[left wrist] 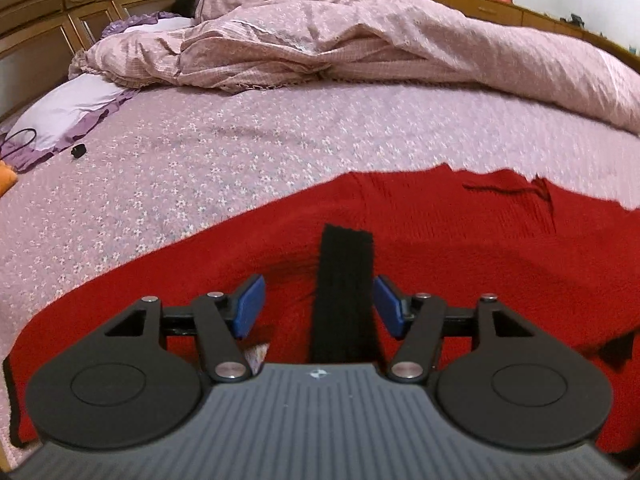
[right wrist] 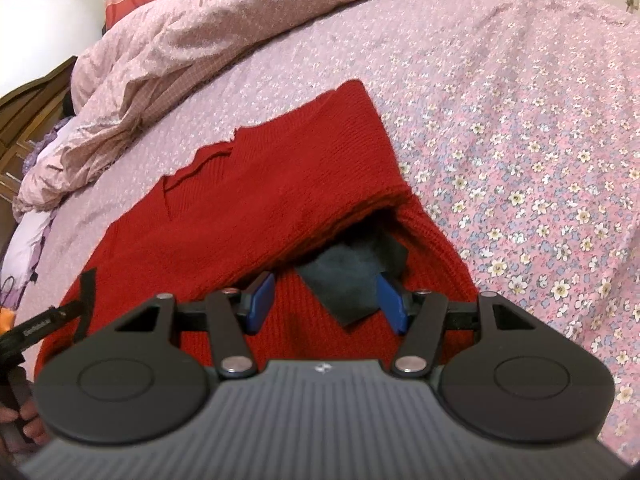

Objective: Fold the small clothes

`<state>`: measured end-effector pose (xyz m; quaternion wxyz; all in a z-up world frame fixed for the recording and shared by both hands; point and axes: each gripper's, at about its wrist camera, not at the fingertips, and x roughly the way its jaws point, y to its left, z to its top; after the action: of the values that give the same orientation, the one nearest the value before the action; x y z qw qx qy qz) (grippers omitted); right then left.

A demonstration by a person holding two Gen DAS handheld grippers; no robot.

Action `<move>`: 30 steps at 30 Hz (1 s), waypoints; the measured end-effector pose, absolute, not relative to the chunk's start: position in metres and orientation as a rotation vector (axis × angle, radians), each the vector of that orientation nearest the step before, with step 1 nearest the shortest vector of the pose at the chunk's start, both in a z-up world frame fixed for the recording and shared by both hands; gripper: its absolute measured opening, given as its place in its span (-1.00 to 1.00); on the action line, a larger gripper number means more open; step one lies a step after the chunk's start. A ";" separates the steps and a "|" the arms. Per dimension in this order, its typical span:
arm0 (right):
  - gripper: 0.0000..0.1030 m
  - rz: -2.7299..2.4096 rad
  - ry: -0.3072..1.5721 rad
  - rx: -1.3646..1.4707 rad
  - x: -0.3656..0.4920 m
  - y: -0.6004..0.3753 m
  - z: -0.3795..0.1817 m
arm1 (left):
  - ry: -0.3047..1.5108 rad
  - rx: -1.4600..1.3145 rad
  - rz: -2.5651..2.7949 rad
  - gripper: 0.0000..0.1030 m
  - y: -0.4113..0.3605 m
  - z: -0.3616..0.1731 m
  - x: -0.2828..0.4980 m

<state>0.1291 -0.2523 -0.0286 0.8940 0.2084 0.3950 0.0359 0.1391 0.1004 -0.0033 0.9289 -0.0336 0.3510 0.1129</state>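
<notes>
A red knitted garment (left wrist: 460,232) lies flat on the floral bed sheet (left wrist: 200,168). A black strap (left wrist: 344,288) lies on it, running up between the fingers of my left gripper (left wrist: 320,304), which is open just above the cloth. In the right wrist view the red garment (right wrist: 260,200) has one part folded over diagonally, with a dark patch (right wrist: 352,280) showing under the fold. My right gripper (right wrist: 326,304) is open over that patch. The black strap also shows at the garment's left edge (right wrist: 86,300).
A crumpled pink duvet (left wrist: 340,40) is heaped across the far side of the bed. A lilac pillow (left wrist: 68,112) and a small black object (left wrist: 78,151) lie at the left, by the wooden headboard (left wrist: 48,12). A hand (right wrist: 24,416) holds the other tool at the lower left.
</notes>
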 end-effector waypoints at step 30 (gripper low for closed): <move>-0.26 0.060 0.720 0.297 0.174 -0.253 -0.035 | 0.769 0.027 0.277 0.69 0.097 -0.011 0.150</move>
<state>0.1738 -0.2531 -0.0349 0.9248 0.1448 0.3507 0.0290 0.1501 0.0973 -0.0114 0.9175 0.0130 0.3739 0.1348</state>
